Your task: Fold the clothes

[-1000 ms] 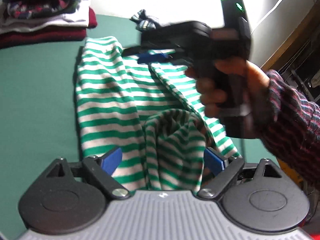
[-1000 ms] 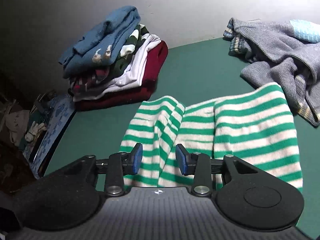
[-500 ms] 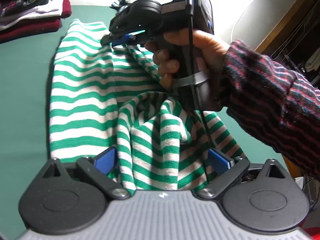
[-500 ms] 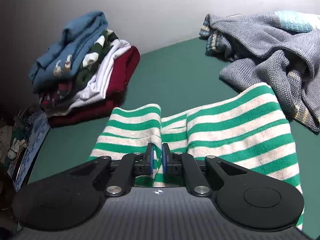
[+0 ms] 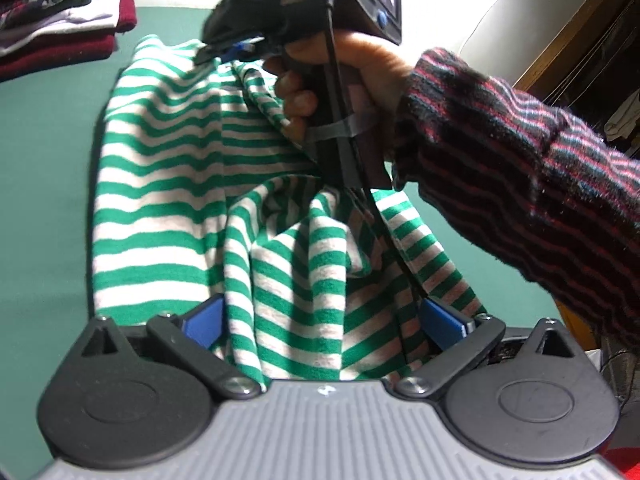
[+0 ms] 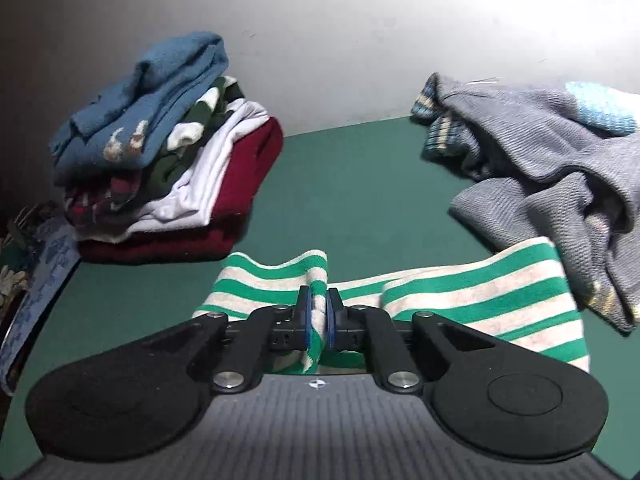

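Green bench (image 6: 352, 184) under a plain grey wall, w/ a stack of folded clothes (image 6: 168, 152) back left and a crumpled grey sweater (image 6: 560, 168) back right, not yet folded. Between them, near the front, lay the striped top (image 5: 160, 168), green and off-white, partly flat on the bench and partly bunched up.

Right gripper (image 6: 318, 320): jaws had just been closing and were nearly shut, pinching a ridge of striped fabric at the far edge of the top, cloth visibly squeezed between the blue pads. Left gripper (image 5: 322, 322): jaws had just been opening and stood about as wide as they go, a loose hump of the top sitting between them but the pads not pressing it, so no hold there.

Handling, my read: light, soft jersey, v. floppy, no stiffness, so it sags and creases wherever it's unsupported. Not fragile, not slippery for rubber pads. Best taken at a hem or corner, both layers together, one grip per side so the fold line stays straight. A pinch mid-panel prob. just drags up a wrinkle.
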The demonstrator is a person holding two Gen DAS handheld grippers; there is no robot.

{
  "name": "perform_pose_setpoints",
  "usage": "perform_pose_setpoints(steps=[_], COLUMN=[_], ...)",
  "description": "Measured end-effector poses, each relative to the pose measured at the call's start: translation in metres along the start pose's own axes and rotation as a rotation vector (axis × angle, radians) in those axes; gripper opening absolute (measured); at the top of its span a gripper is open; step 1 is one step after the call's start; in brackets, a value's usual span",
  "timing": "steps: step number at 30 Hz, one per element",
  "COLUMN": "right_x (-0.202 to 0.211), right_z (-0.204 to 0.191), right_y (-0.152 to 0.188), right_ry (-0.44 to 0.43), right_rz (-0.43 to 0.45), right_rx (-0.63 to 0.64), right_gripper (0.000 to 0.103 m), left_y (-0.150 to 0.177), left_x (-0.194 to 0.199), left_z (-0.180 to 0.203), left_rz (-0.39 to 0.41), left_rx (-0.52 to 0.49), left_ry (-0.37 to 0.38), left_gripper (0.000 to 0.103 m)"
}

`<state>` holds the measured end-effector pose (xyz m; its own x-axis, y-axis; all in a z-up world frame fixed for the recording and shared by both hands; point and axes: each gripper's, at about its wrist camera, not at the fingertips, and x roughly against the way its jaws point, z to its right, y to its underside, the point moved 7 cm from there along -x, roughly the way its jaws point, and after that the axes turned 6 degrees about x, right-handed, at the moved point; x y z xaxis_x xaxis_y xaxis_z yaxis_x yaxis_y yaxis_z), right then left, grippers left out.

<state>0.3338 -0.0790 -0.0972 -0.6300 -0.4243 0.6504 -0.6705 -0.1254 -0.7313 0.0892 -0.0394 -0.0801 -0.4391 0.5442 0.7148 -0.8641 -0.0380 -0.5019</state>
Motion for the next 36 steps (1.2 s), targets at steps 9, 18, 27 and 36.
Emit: perform_pose_setpoints(steps=[9,18,27,36], right_x=[0.032,-0.023,0.009,0.028], right_z=[-0.010,-0.066,-0.031,0.002], right_y=[-0.020,-0.005,-0.007,0.015], right_ry=[-0.127,-0.183,-0.250,-0.327], right_rz=[0.115,-0.068,-0.006,-0.106], right_rx=[0.029,0.203,0.043,-0.162], right_gripper=[0.025,0.014,0.026,0.018], left_y=[-0.002,0.000,0.001,-0.003], left_x=[-0.006,-0.004,-0.004,-0.005], left_z=[-0.002,-0.002,0.001,0.000], left_rz=[-0.001,0.010,0.023,-0.005], left_rx=[-0.019,-0.007,-0.021,-0.055], left_ry=[-0.005,-0.011,-0.025,-0.043], left_gripper=[0.101,0.101,0.101,0.101])
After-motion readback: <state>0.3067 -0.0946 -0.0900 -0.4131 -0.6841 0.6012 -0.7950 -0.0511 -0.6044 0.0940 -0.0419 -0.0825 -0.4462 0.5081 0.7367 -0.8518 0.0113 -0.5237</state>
